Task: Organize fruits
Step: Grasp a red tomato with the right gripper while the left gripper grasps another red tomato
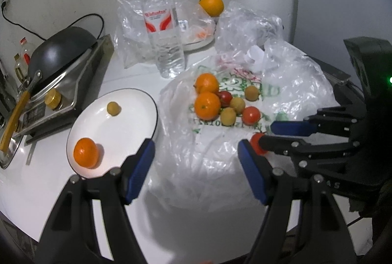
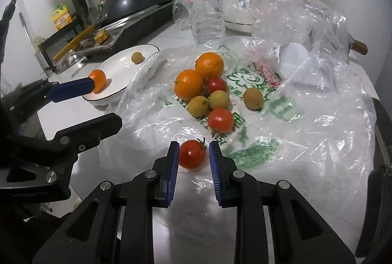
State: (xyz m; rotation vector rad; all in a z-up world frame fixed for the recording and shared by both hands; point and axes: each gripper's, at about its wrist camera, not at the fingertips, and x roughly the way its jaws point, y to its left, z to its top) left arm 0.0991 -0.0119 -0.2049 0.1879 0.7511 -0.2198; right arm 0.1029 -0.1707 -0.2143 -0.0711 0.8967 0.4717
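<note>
A pile of fruit lies on a printed plastic bag [image 2: 257,102]: two oranges [image 2: 188,84], tomatoes [image 2: 220,119] and small brown longans [image 2: 253,98]. A white plate [image 1: 127,104] holds one orange [image 1: 85,152] and one longan [image 1: 114,108]. My right gripper [image 2: 193,156] straddles a red tomato [image 2: 191,154] on the bag; its blue pads stand beside it, with a gap on the right side. In the left wrist view this tomato [image 1: 256,144] shows partly behind the right gripper's fingers. My left gripper [image 1: 196,156] is open and empty above the bag, right of the plate.
A water bottle [image 1: 163,26] stands behind the fruit. A gas stove [image 1: 63,82] with an upturned black wok [image 1: 61,48] is at the left. Crumpled clear bags [image 1: 247,26], a further plate [image 1: 198,44] and one more orange [image 1: 212,5] sit at the back.
</note>
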